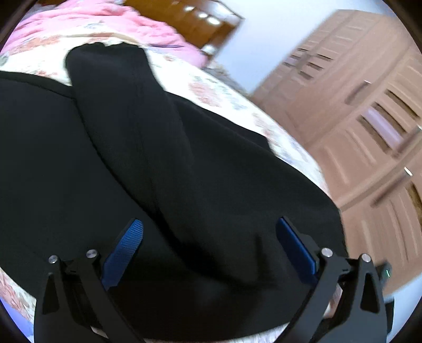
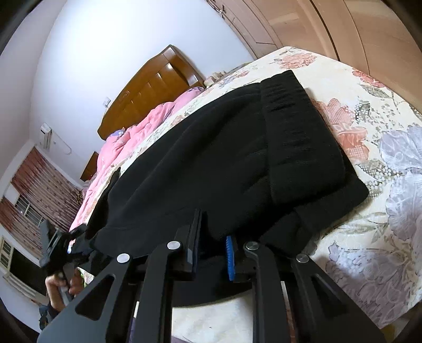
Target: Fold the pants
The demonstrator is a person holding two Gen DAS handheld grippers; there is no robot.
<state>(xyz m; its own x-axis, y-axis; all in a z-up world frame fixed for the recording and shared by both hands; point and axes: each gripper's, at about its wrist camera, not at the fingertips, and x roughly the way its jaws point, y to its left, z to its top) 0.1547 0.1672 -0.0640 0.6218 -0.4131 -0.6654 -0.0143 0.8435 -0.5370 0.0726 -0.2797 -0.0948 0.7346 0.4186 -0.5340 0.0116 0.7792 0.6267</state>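
Note:
Black pants (image 1: 163, 163) lie on a floral bedspread (image 1: 219, 92), one leg folded over the rest. My left gripper (image 1: 208, 232) is open, its blue pads (image 1: 124, 250) wide apart just above the cloth and holding nothing. In the right wrist view the pants (image 2: 224, 153) lie with the ribbed waistband (image 2: 298, 132) at the right. My right gripper (image 2: 213, 237) is nearly closed, pinching the near edge of the pants between its fingers (image 2: 230, 253). The left gripper (image 2: 56, 248) shows at the far left, held by a hand.
A pink quilt (image 1: 110, 21) is bunched at the head of the bed by a wooden headboard (image 2: 150, 87). Wooden wardrobe doors (image 1: 364, 105) stand beside the bed. The bedspread (image 2: 374, 184) is bare to the right of the pants. A curtained window (image 2: 34, 190) is at left.

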